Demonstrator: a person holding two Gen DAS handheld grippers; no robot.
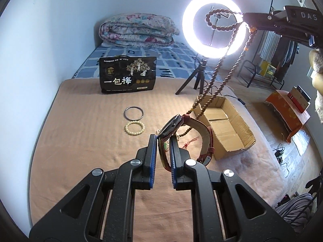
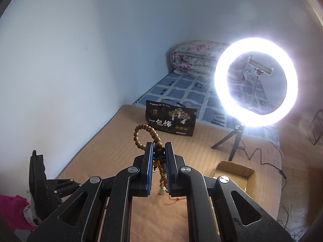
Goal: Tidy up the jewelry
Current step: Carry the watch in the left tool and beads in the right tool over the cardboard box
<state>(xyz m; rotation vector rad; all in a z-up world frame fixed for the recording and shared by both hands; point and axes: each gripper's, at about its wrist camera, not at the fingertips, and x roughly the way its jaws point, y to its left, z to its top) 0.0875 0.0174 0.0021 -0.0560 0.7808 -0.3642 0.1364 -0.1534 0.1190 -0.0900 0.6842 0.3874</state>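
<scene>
Between the left gripper [image 1: 163, 141] pads a red-strapped watch [image 1: 177, 129] sits pinched, while the right gripper [image 2: 158, 147] clamps a long wooden bead strand [image 2: 158, 151], both lifted clear, presumably bound for the cardboard box [image 1: 228, 129] beside them.

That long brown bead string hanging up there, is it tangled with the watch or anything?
Possibly. The bead string, pinched in the right claw, drapes down behind the watch held in the left claw; whether they are snagged can't be told.
</scene>
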